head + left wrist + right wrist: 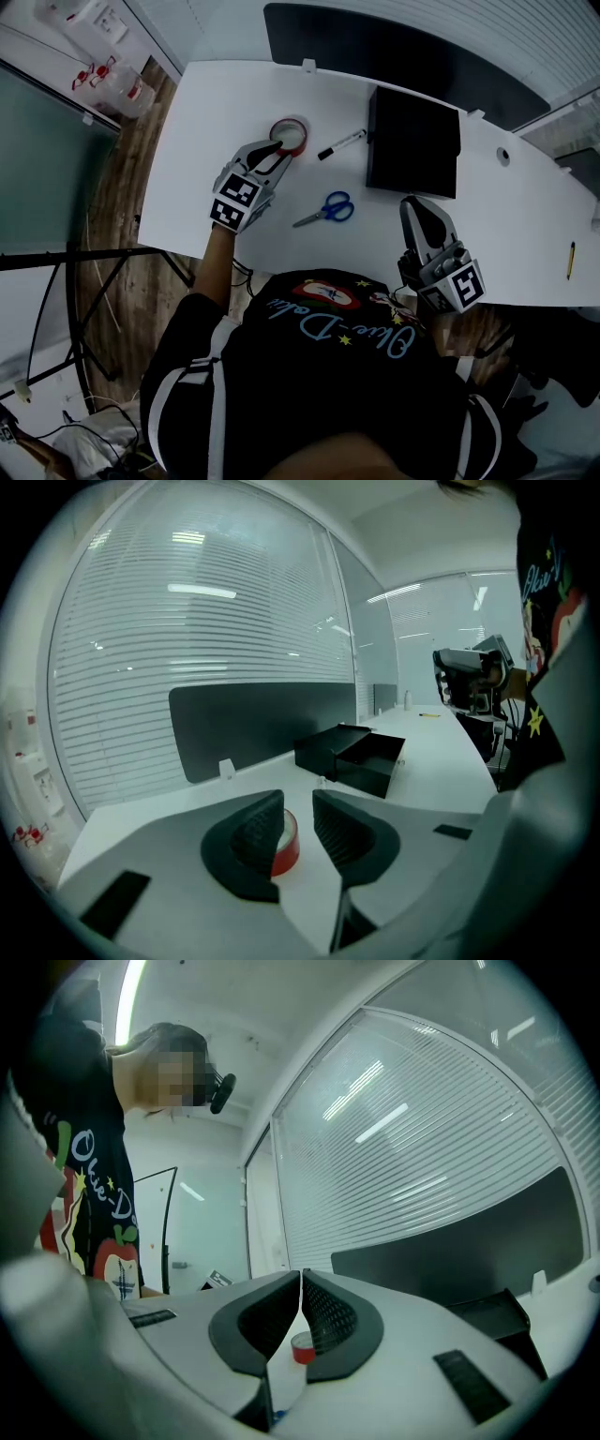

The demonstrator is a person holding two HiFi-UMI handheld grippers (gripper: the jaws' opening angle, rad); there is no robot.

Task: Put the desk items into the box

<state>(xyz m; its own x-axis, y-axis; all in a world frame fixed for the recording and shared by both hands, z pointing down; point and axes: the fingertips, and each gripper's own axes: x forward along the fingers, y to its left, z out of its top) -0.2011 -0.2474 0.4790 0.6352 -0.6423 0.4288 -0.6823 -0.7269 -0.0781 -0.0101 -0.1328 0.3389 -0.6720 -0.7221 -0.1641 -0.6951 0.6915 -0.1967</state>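
My left gripper [273, 153] [298, 810] sits at the near rim of the red tape roll [289, 137] [287, 845] on the white table [211, 103]. Its jaws stand apart, with the roll showing in the gap, half hidden behind one pad; I see no pad pressing on it. My right gripper [413, 204] [301, 1283] hovers over the table's near edge, its jaws clenched tip to tip on nothing. The open black box [412, 141] [361, 755] lies at the far side of the table. A marker [341, 144] lies between the roll and the box, and blue-handled scissors [326, 210] lie nearer me, both outside the box.
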